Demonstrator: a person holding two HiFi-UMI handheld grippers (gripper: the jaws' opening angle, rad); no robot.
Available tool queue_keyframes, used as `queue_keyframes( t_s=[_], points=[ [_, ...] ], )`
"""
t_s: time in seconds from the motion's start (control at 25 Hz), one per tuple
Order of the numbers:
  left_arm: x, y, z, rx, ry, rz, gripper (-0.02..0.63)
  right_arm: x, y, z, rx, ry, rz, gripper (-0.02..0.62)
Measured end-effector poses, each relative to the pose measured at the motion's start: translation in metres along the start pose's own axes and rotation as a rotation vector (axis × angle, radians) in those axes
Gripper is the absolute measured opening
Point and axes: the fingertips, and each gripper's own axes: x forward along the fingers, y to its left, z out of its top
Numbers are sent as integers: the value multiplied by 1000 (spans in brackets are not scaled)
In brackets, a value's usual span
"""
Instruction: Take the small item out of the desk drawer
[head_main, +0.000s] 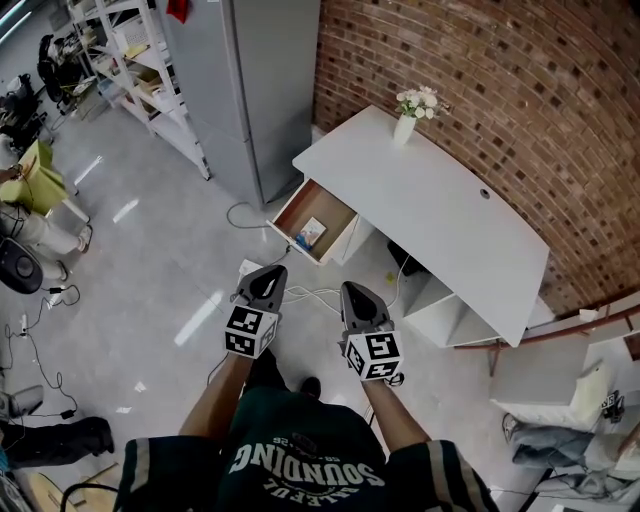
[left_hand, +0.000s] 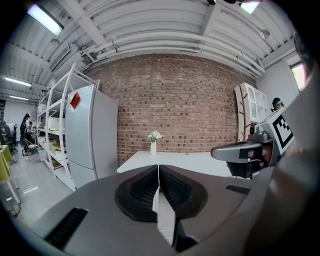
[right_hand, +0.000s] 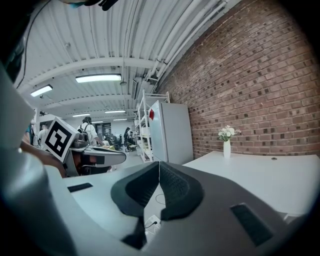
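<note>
Standing well back from a white desk (head_main: 440, 210) set against a brick wall (head_main: 480, 70). Holding the left gripper (head_main: 270, 272) and the right gripper (head_main: 352, 290) side by side over grey floor (head_main: 150, 270), level with each other, a gap between them, both aimed toward the desk and touching nothing.

Left: clenched fully, dark ribbed pads (left_hand: 142, 192) pressed together along a thin seam, with nothing caught between. Right: likewise clenched shut and empty, as seen in the right gripper view.

On the near left corner of the desk, a drawer (head_main: 322, 205) pulled out, wood-brown inside. Within it, a small blue-and-white item (head_main: 310, 233) lying flat toward the front end, well apart from both grippers. Too small to make out further.

At the far left end of the desktop, a white vase (head_main: 404, 128) of pale flowers (head_main: 418, 100), upright, near the wall. Left of the desk, a tall grey cabinet (head_main: 260, 90), and beyond it white shelving (head_main: 140, 70). Between the grippers and the drawer, loose white cables (head_main: 312, 296) across the floor.
</note>
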Motion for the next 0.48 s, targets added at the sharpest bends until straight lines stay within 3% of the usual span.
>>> queue_keyframes(
  t_s=[0.48],
  points=[
    [50,62,1,-23,11,-74,18,73,0,7,2,37,-58,25]
  ],
)
